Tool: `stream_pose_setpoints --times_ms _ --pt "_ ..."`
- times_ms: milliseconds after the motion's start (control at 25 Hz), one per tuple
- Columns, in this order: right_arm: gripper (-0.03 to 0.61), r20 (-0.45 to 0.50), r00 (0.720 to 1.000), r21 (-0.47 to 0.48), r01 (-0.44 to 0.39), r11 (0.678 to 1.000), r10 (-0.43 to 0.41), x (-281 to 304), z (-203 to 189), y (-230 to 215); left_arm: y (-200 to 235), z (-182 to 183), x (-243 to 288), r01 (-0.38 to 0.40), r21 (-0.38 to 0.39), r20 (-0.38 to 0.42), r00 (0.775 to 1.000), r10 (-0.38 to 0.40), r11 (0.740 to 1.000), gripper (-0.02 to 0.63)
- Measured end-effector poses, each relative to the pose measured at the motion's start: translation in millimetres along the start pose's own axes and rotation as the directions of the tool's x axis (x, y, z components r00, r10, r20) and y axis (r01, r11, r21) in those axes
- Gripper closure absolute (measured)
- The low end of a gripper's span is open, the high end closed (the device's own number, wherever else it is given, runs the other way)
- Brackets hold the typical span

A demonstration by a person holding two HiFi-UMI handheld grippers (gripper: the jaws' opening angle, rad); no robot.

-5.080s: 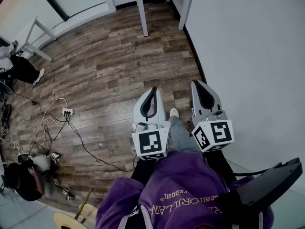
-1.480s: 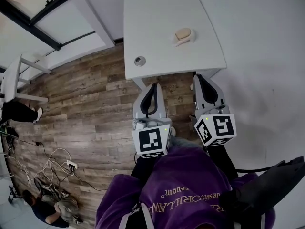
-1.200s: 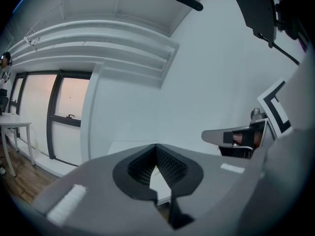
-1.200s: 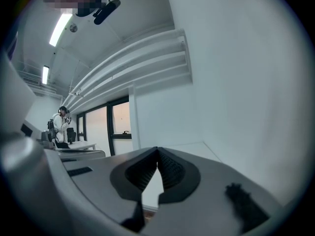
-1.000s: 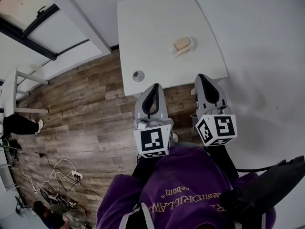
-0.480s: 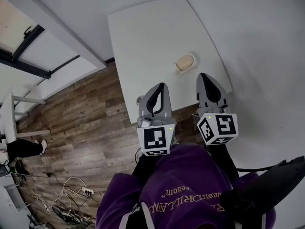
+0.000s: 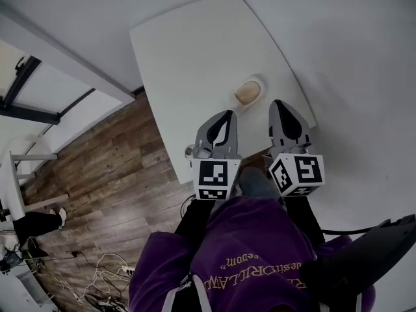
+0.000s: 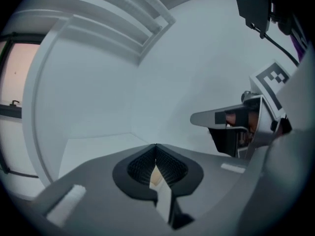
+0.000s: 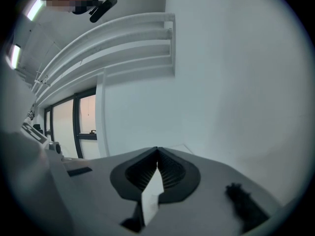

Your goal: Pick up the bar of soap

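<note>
White surface (image 7: pixel 195 51) fills the upper middle of the head view above a wood-plank floor (image 7: pixel 97 174) at 8 o'clock. A person in a purple sweatshirt (image 7: pixel 247 259) stands at its near edge with a tool in each hand.

The left hand-held gripper (image 7: pixel 227 114) and the right hand-held gripper (image 7: pixel 279 103) reach side by side over that edge. Each has its jaws drawn fully together, tips meeting, with nothing clamped between them.

A white dish (image 7: pixel 236 103) sits toward the near right part of the surface. In it lies the tan bar of soap (image 7: pixel 247 92), touched by neither tool.

The soap lies at about 1 o'clock from the left hand-held gripper and at about 10 o'clock from the right one. It is just ahead of both sets of tips and between them, and neither is plainly the closer. Its long axis seems to run from 1 o'clock to 7 o'clock, though the rounded shape leaves that uncertain.

Whichever hand takes it will likely need to open its jaws first, then come down across the bar's shorter width.
</note>
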State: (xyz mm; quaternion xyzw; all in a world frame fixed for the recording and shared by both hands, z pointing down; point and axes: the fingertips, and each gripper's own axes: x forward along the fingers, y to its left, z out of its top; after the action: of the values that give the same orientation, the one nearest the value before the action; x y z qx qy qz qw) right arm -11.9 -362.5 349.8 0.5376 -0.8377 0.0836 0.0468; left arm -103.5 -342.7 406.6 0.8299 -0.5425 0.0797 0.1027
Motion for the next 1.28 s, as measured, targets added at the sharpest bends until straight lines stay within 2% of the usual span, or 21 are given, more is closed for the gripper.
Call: stream_pose_setpoints --times_ms 200,280,360,560,680,880,960,1120,1280 --pt "0.569 -0.02 1.0 0.004 0.001 1.0 0.0 12 -5 -17 -7 -12 41 0.086 0.025 -0.038 0.996 -0.085 0.996 0.578" --pt "0.571 -0.029 1.0 0.006 -0.001 1.0 0.002 17 -5 -26 -9 -17 57 0.119 0.02 -0.059 0.991 -0.118 0.993 0.542" --pt "0.57 -0.03 1.0 0.004 -0.002 1.0 0.002 22 0 -34 -11 -28 76 0.159 0.015 -0.113 0.981 -0.156 0.987 0.485" --pt "0.57 -0.028 1.0 -0.012 0.007 1.0 -0.007 33 8 -52 -13 -74 122 0.279 0.055 -0.29 0.923 -0.252 0.959 0.392" --pt "0.57 -0.034 0.999 -0.015 0.017 1.0 -0.017 38 8 -60 -12 -100 145 0.332 0.076 -0.366 0.886 -0.284 0.94 0.376" --pt "0.57 -0.042 0.999 -0.021 0.033 0.999 -0.034 43 6 -70 -17 -136 169 0.446 0.128 -0.517 0.792 -0.324 0.886 0.323" --pt "0.57 -0.046 0.998 -0.022 0.043 0.999 -0.044 44 5 -75 -19 -144 175 0.479 0.152 -0.556 0.765 -0.325 0.865 0.319" --pt "0.569 -0.056 0.996 -0.022 0.063 0.998 -0.064 45 3 -82 -24 -148 183 0.51 0.16 -0.577 0.743 -0.339 0.845 0.319" --pt "0.57 -0.05 0.996 -0.024 0.077 0.997 -0.078 44 4 -87 -30 -152 186 0.525 0.158 -0.596 0.726 -0.343 0.836 0.321"
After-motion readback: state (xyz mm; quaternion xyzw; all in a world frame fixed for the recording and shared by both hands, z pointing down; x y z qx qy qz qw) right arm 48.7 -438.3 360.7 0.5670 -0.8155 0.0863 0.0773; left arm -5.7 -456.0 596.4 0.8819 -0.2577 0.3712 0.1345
